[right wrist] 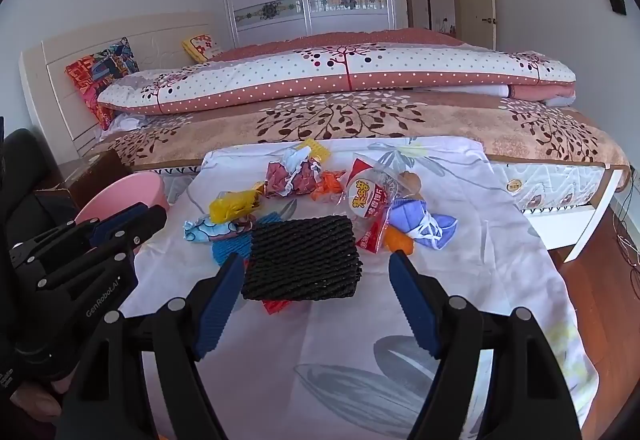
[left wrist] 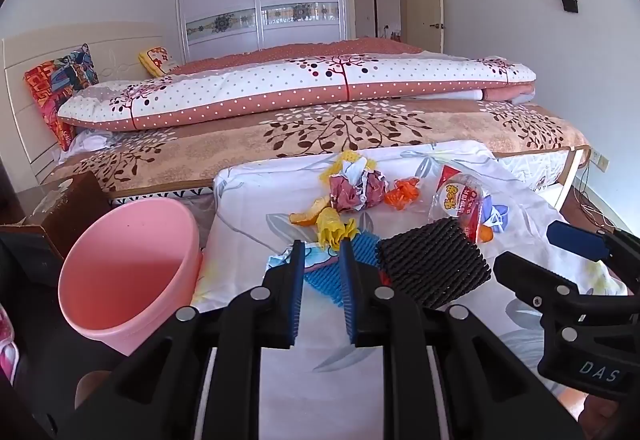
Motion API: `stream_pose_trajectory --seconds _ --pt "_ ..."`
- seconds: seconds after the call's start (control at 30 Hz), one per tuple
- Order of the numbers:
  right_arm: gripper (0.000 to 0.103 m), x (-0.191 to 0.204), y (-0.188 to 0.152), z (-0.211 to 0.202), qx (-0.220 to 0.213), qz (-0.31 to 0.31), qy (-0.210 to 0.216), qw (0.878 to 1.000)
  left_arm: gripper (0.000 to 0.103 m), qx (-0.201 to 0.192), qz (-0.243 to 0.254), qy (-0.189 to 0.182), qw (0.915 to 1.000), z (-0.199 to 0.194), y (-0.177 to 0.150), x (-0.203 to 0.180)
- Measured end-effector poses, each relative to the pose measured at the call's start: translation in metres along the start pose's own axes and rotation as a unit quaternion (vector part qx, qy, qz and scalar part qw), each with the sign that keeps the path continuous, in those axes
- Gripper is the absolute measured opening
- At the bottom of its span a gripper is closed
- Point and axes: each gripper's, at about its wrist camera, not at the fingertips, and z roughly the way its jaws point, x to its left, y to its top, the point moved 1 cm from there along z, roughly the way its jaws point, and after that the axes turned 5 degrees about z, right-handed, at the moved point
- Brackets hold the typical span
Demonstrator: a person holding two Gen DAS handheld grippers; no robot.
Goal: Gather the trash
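Trash lies on a table under a white floral cloth: a black foam net, a blue foam net, a yellow wrapper, crumpled red-white paper, an orange wrapper, a clear snack bag and a blue face mask. My right gripper is wide open, and the black net's near end lies between its fingertips, untouched. My left gripper hovers over the blue foam net near the yellow wrapper; its jaws stand a narrow gap apart with nothing between them. A pink bin stands left of the table.
A bed with folded quilts runs along the table's far edge. A brown box sits behind the bin. Wooden floor and cables show at the right. My right gripper hangs beside the black foam net.
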Motion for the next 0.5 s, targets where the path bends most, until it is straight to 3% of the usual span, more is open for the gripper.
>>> stream_pose_trajectory --seconds 0.13,0.2,0.5 --pt "0.074 0.0 0.0 -0.001 -0.001 0.005 0.003 1.0 0.018 -0.012 0.013 0.003 0.9998 -0.006 0.0 -0.004" --pt "0.074 0.0 0.001 -0.003 -0.004 0.008 0.004 1.0 0.018 -0.003 -0.007 0.0 1.0 -0.002 0.0 0.006" --pt "0.074 -0.001 0.002 -0.002 -0.009 0.006 -0.012 1.0 0.018 -0.003 -0.012 0.01 0.9999 -0.006 0.001 0.003"
